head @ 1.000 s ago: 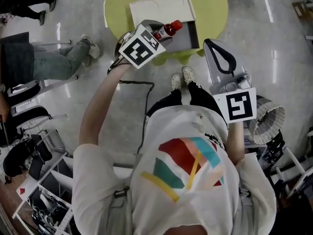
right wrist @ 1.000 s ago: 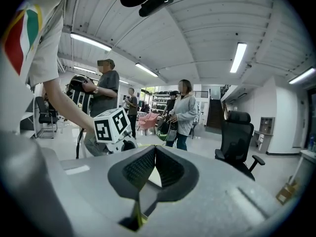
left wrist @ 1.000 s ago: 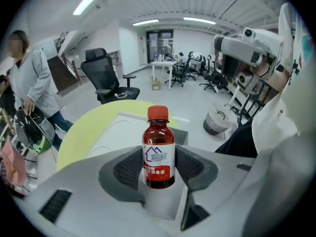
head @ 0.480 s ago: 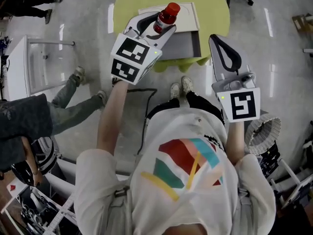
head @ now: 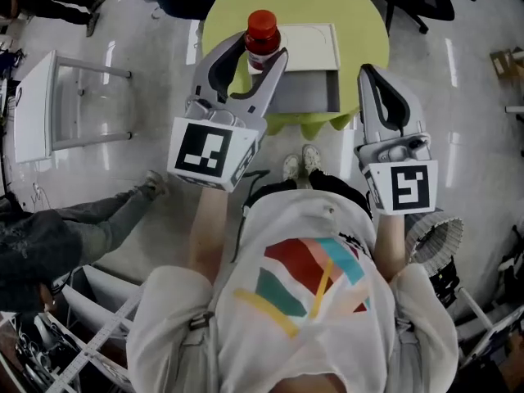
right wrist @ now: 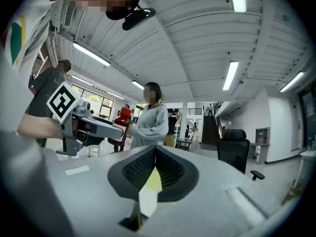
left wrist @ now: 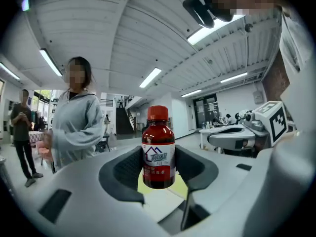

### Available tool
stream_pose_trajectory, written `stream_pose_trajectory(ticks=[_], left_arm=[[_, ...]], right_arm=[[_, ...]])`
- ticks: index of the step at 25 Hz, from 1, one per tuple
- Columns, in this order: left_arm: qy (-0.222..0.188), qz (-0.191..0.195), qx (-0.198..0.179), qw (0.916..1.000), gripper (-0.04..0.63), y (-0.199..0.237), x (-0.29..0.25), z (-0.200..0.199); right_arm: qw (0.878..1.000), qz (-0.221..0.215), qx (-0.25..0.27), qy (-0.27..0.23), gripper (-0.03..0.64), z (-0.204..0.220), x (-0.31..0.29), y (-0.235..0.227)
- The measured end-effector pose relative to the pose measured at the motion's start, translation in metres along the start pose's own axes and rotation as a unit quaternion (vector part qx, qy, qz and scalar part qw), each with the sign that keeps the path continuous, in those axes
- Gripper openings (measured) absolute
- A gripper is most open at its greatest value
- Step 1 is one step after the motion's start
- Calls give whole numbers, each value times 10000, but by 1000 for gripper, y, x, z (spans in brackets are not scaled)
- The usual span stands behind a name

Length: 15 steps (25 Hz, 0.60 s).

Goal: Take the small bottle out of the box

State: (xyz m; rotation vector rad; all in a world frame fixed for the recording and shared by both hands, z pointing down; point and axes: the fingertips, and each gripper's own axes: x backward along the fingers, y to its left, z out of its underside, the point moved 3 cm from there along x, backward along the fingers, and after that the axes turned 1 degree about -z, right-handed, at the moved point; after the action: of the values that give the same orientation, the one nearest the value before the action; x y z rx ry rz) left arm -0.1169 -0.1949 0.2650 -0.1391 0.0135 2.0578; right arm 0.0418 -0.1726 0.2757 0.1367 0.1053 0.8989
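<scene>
Bottle: small bottle [left wrist: 158, 149] stands upright between the jaws of my left gripper [left wrist: 158, 174], out of the box [head: 315, 47] and well above it.
Left jaws: closed on the bottle's lower body, one pad [left wrist: 123, 174] on each side, cap [left wrist: 158, 113] and neck free above them.
Reason for grip: taken low on the straight wall, I judge, because the shoulder and cap would give the pads less flat surface. Upright keeps the weight hanging straight down between the jaws.
Right jaws: right gripper [right wrist: 154, 169] is shut, pads meeting along a line, nothing between them.
Reason for right position: held beside the box and apart from the left gripper. It looks spare for this step and out of the lifting path.
Box: white, shallow, rectangular, flat lid laid back, grey inside. It sits at the near edge of the round table [head: 352, 15]. From the head view I cannot see anything left in it.
Bottle material: dark red-brown, glossy, round body with a short neck. Plastic or glass, cannot tell which.
Cap: bright red, ribbed screw type.
Label: white band [left wrist: 158, 158] with a blue house outline, print too small to read.
Pads: black, fine grid texture, curved backs. Likely rubbery, good hold on a slick wall.
Gripper shells: matte light grey, hard-looking.
Table: smooth yellow-green top.
Status: removal looks done. Setting the bottle down remains, if wanted.
</scene>
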Motion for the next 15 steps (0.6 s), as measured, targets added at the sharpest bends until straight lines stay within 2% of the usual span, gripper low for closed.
stream_pose_trajectory(ticks=[4,7,12,15], left_arm=[[-649,-479,248,9964,207,4,24,-20],[-937,-774,360,9919,207,5,41,-27],[-1375,-1264,229,9821,207,4,65,-36],[-1471,-1524,164,9772,207,1,77,-31]], right_arm=[[9998,50,31,-165,5,-10,0,2],[9995,44,88,-307,5,-18,0,6],[9985,116,151,-516,5,-29,2,16],[9981,242,82,-552,5,-25,5,19]])
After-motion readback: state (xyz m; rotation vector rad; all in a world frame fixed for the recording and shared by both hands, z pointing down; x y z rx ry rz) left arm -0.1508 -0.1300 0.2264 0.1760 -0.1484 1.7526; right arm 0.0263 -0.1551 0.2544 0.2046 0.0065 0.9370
